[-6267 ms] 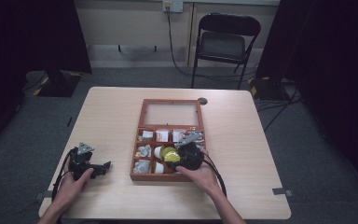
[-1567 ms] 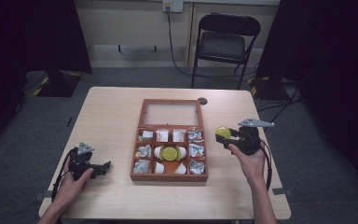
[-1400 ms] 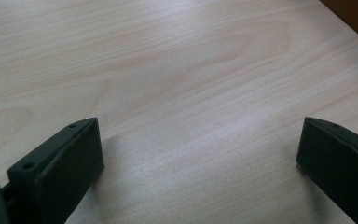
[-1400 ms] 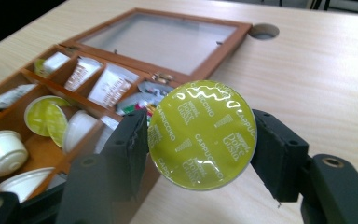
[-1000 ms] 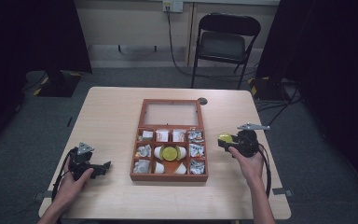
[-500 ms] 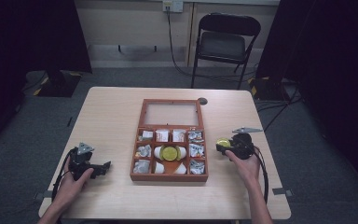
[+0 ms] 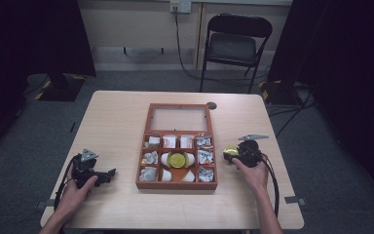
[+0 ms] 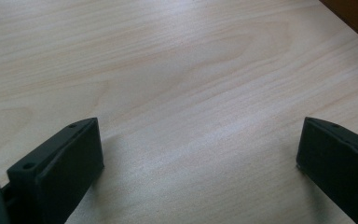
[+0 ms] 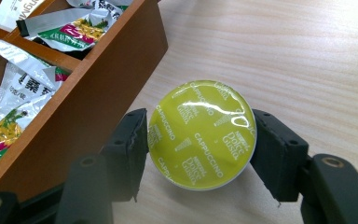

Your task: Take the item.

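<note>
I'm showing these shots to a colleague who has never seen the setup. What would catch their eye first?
Probably the bright yellow-green coffee capsule, pinched between the jaws of the right gripper just right of the wooden box. Next, that box in the middle of the table, its compartments stuffed with packets and a second yellow-lidded capsule. The left gripper rests open on bare wood.

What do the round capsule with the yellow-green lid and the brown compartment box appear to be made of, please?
The round capsule with the yellow-green lid seems to have a glossy foil or film top: it glares and carries printed lettering. The brown compartment box looks like matte stained wood, though its grain is hard to make out.
</note>
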Tool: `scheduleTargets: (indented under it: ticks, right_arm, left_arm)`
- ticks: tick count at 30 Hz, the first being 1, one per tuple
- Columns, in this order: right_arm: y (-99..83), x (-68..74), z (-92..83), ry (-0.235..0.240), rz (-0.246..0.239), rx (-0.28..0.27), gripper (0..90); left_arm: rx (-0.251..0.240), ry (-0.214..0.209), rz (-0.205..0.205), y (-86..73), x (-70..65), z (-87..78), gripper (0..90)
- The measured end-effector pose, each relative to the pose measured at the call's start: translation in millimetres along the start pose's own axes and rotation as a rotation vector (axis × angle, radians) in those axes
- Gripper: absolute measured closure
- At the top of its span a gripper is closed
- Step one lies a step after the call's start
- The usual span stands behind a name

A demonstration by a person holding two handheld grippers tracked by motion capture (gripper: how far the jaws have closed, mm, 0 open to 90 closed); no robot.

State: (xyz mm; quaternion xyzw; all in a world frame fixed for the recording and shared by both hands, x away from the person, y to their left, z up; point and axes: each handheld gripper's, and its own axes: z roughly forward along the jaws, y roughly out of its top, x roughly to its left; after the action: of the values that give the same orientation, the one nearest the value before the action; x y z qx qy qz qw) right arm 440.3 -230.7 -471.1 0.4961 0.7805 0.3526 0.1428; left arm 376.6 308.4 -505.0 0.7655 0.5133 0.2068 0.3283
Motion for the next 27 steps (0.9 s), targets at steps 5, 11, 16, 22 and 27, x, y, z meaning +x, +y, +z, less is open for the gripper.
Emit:
scheduleTargets:
  ticks: [5, 11, 16, 22, 27]
  right_arm:
    - [-0.5, -1.2, -0.2, 0.004, 0.009, -0.003, 40.0]
    - [-0.6, -1.5, 0.0, 0.007, 0.012, -0.004, 39.8]
    - [-0.8, -1.6, 0.4, -0.007, 0.01, -0.008, 38.0]
    - [1.3, 0.1, -3.4, -0.016, 0.007, -0.039, 32.2]
    - [2.4, -1.9, -8.5, -0.018, 0.029, -0.062, 28.9]
  left_arm:
    - [0.0, 0.0, 0.0, 0.0, 0.0, 0.0, 0.0]
    - [0.0, 0.0, -0.001, 0.0, 0.0, 0.0, 0.0]
    - [0.0, 0.0, 0.0, 0.0, 0.0, 0.0, 0.0]
    - [-0.001, 0.0, -0.001, 0.0, 0.0, 0.1, 0.0]
    - [0.0, 0.0, -0.001, 0.0, 0.0, 0.0, 0.0]
